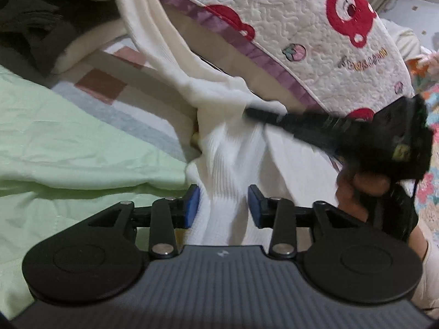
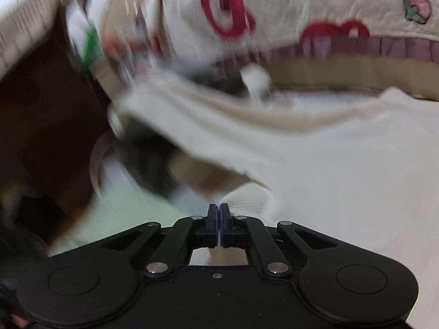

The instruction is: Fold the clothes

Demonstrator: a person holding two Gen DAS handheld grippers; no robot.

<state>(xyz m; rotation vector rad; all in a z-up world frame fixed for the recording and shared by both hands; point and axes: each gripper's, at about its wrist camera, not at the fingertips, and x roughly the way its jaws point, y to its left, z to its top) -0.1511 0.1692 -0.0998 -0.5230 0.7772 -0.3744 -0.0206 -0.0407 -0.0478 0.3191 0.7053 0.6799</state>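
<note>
A white ribbed knit garment (image 1: 227, 170) hangs in folds over the bed's edge and runs down between the blue pads (image 1: 192, 208) of my left gripper (image 1: 223, 207). The jaws stand apart around the cloth without pinching it. In the left wrist view my right gripper (image 1: 248, 113) comes in blurred from the right, held by a hand (image 1: 362, 189), its tips at a bunched part of the garment. Seen from the right wrist, the right gripper (image 2: 219, 211) is shut, with the edge of the white garment (image 2: 343, 178) at its tips.
A pale green sheet (image 1: 68, 150) covers the left. A quilted blanket with red bears and a purple border (image 1: 288, 27) rises behind. Dark clothes (image 1: 33, 33) are piled at the far left on a patchwork cover (image 1: 109, 82). Brown furniture (image 2: 41, 123) stands at the left.
</note>
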